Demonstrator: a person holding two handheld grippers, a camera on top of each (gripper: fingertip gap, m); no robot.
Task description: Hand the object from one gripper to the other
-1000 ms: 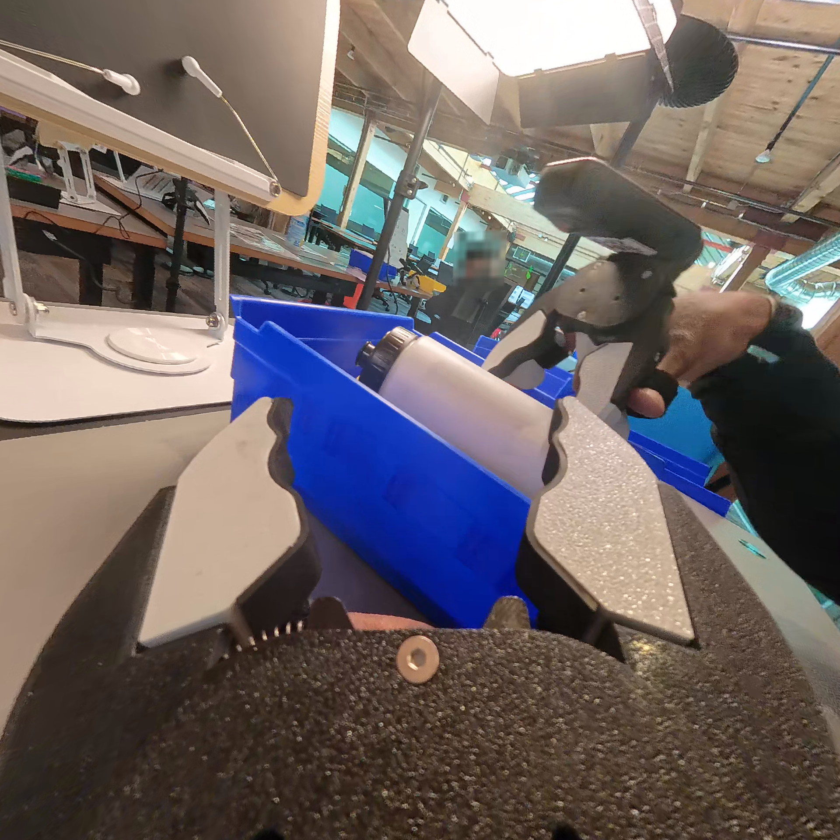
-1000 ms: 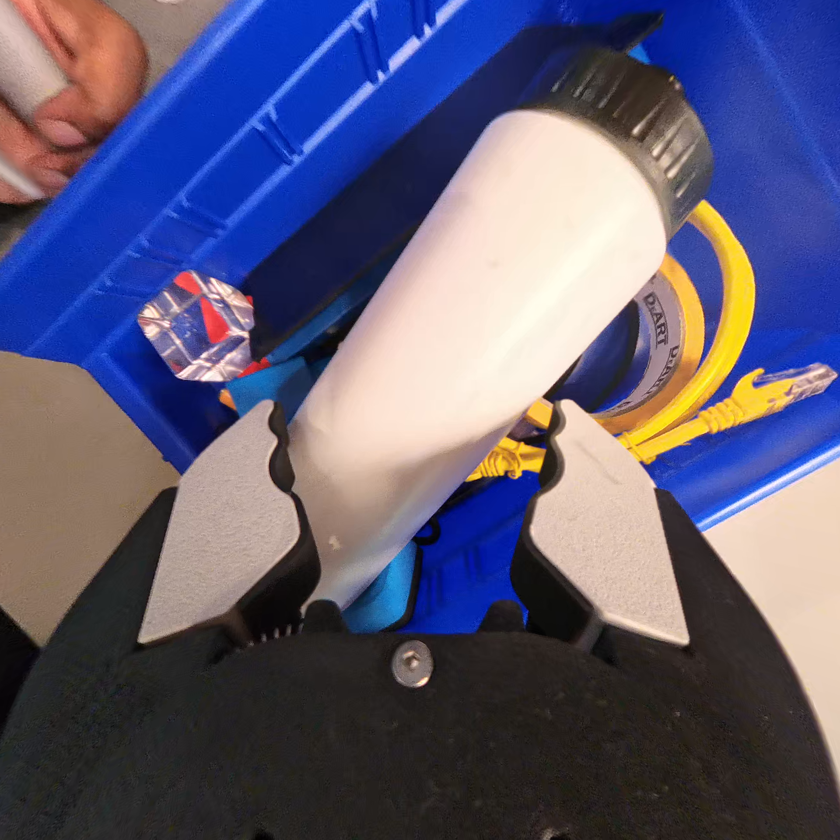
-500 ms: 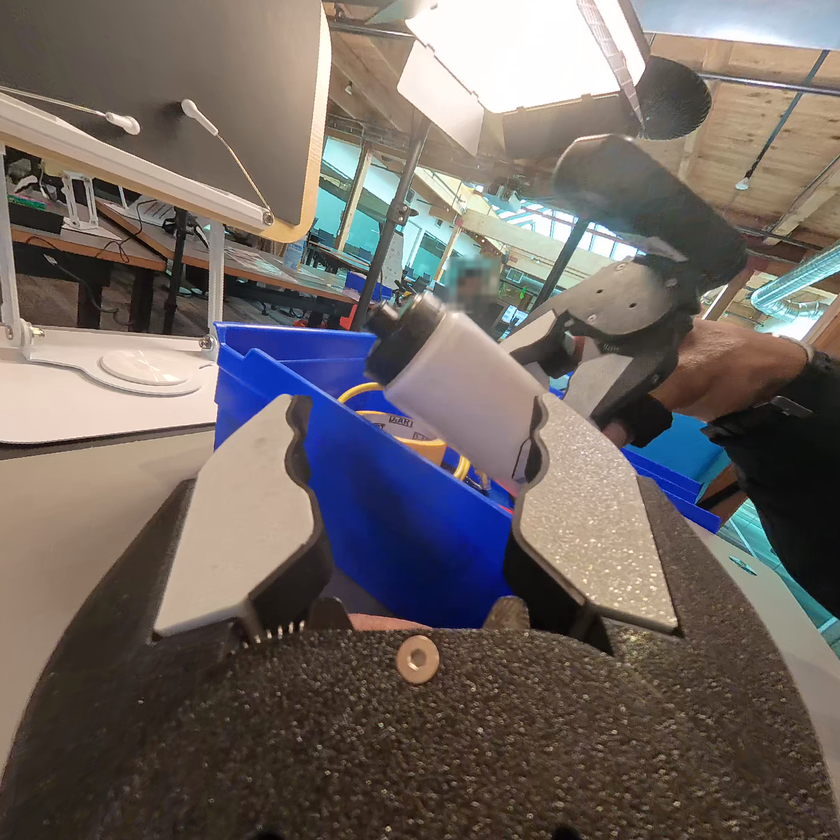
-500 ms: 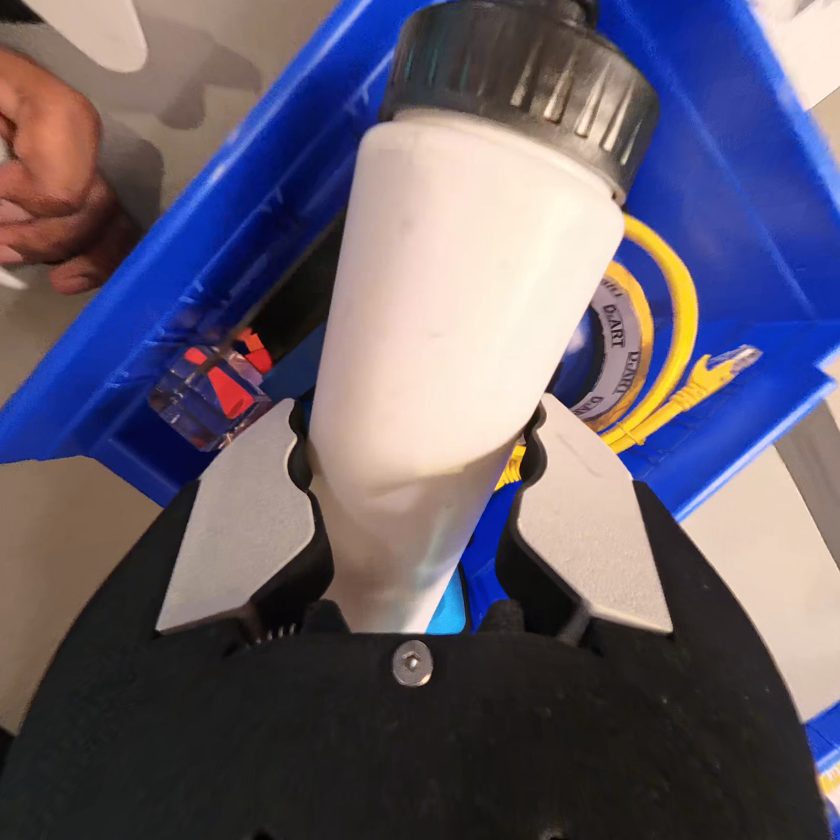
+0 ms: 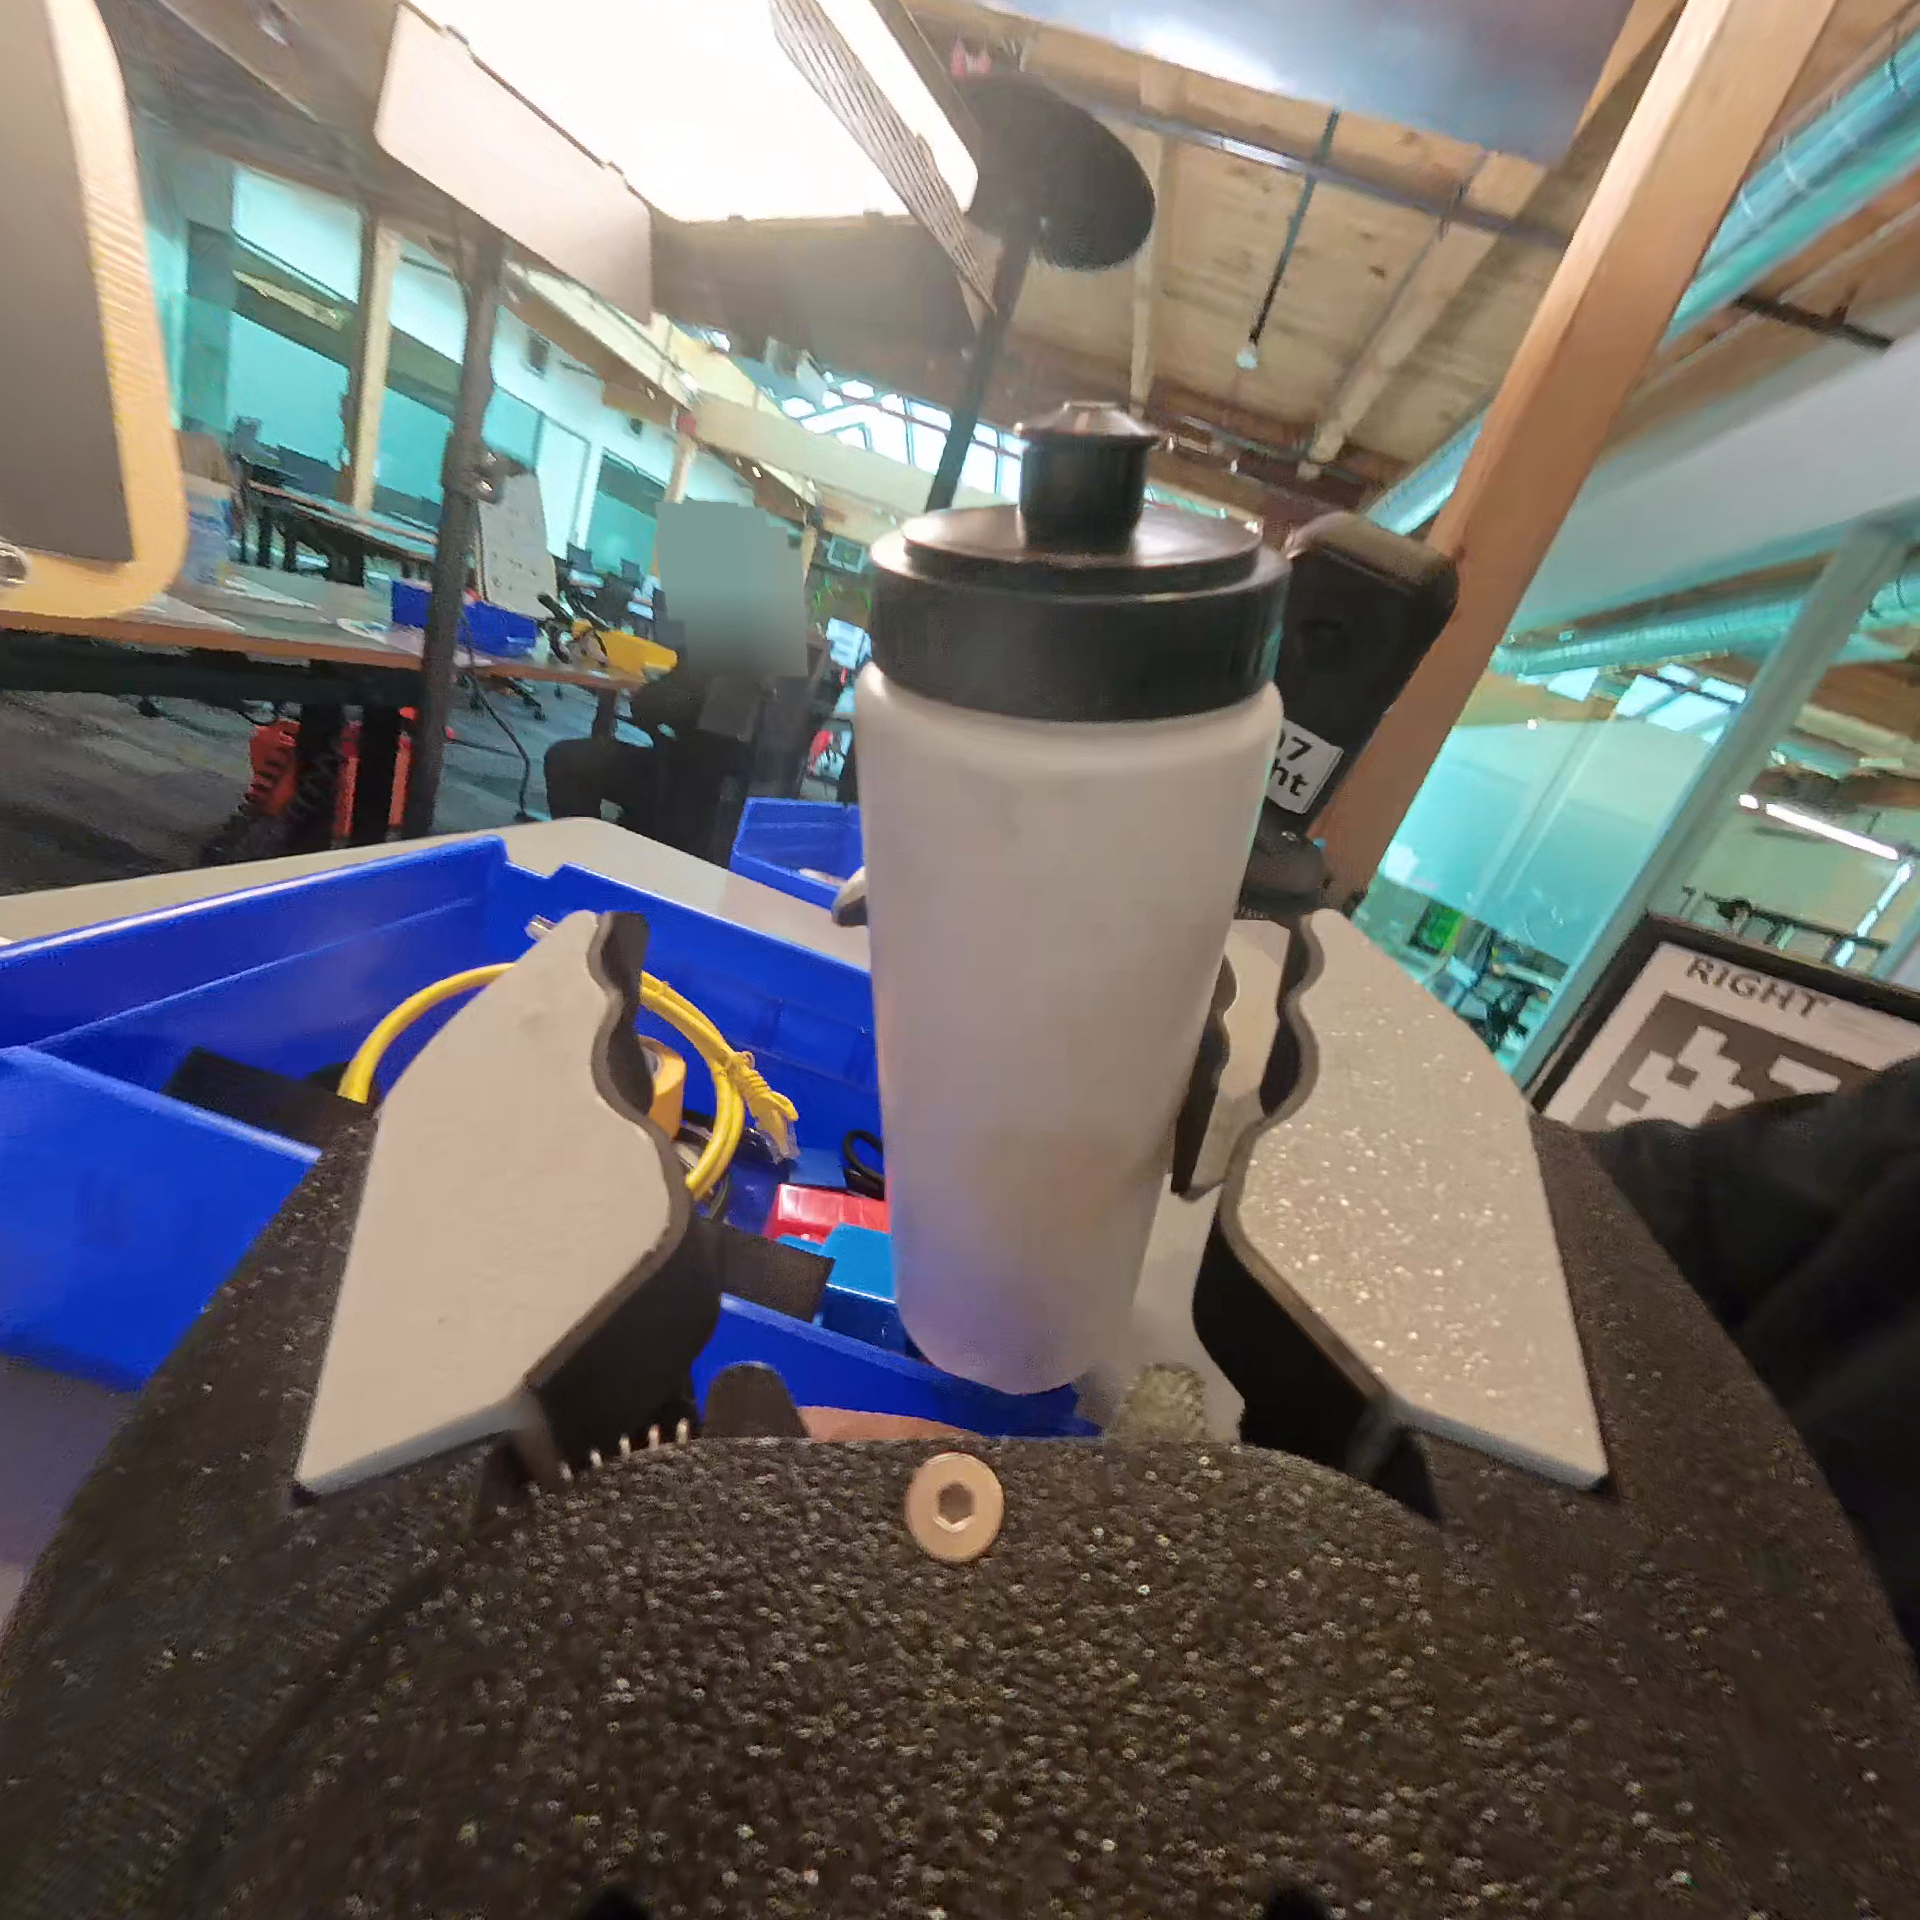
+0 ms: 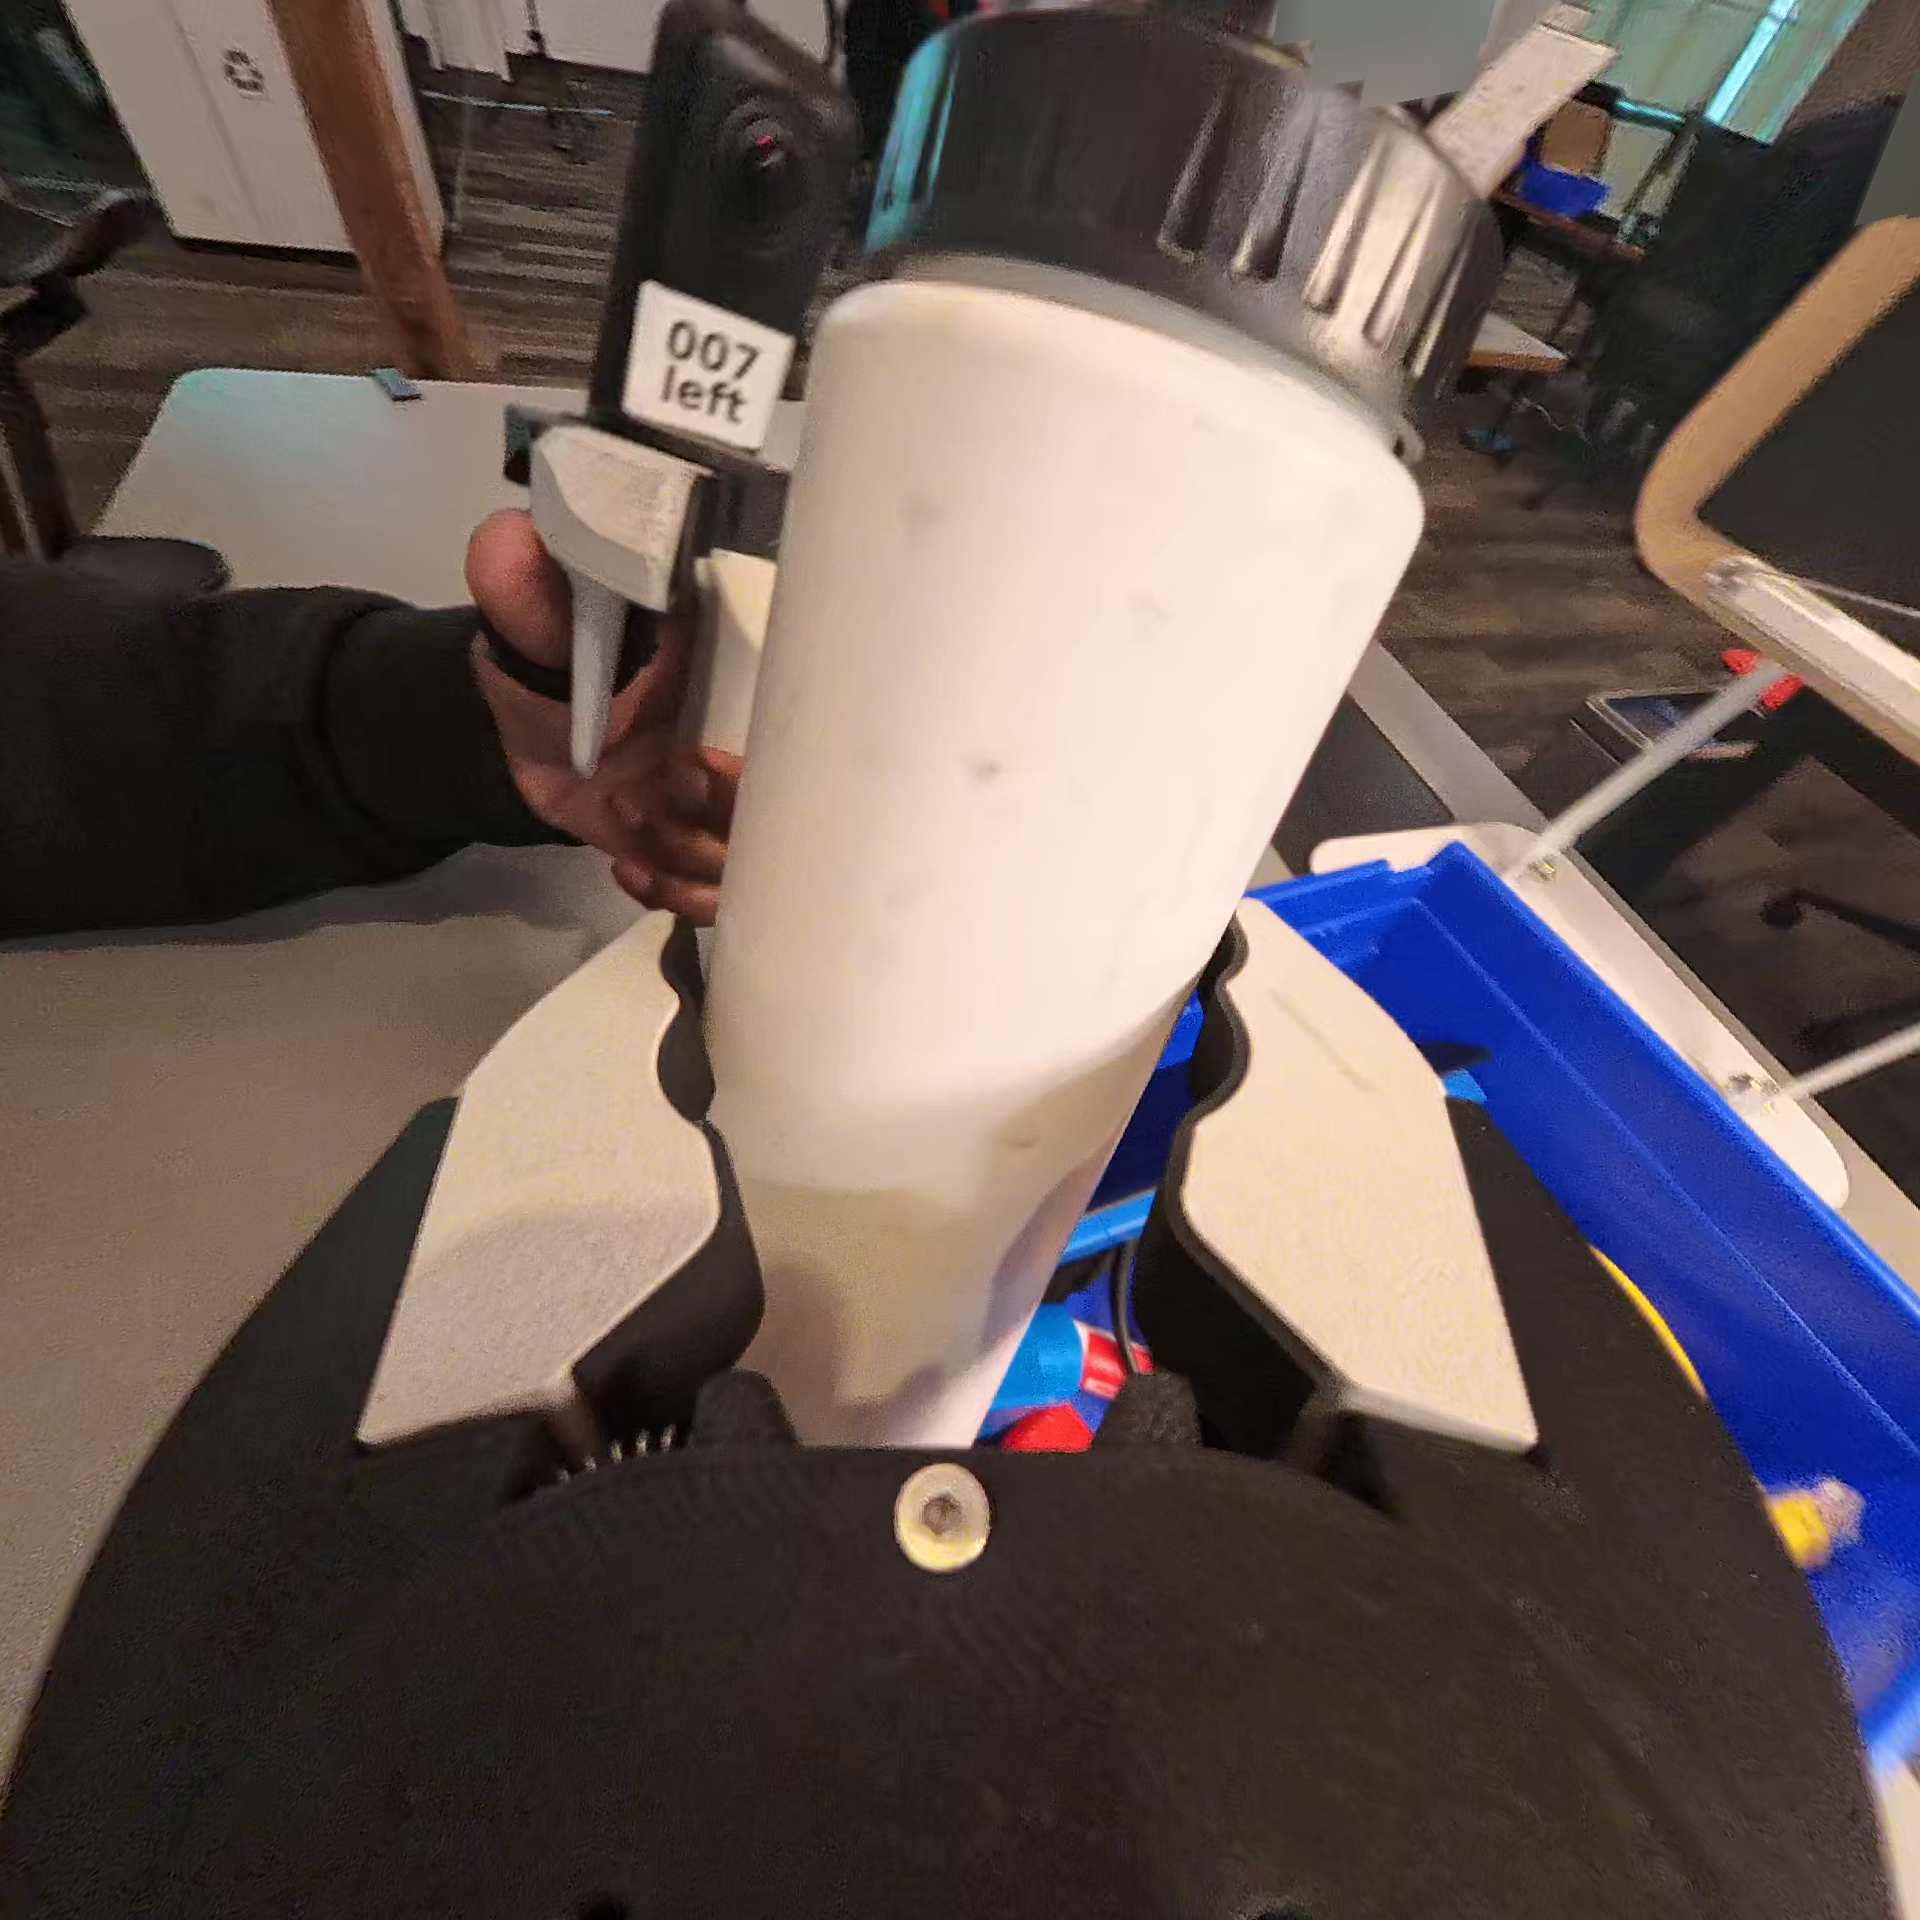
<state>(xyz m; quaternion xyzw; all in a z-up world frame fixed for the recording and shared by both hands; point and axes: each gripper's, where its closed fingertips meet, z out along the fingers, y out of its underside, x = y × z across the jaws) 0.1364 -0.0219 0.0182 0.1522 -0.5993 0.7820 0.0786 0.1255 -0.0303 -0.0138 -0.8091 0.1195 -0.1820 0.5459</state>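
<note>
White printed label (image 6: 704,366) on black camera housing (image 6: 727,156), captioned marker sign (image 5: 1745,1049)

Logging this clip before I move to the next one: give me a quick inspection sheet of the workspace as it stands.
Surface: grey table, bare near the hand.
Job's things: white bottle with black cap, upright in the air.
Clutter: blue bin holding a tape roll, red block.
Grippers: right gripper shut on the bottle's lower part; left gripper open around it.
Cables: yellow cable in the bin.
Surroundings: workshop, light panel overhead.
</note>
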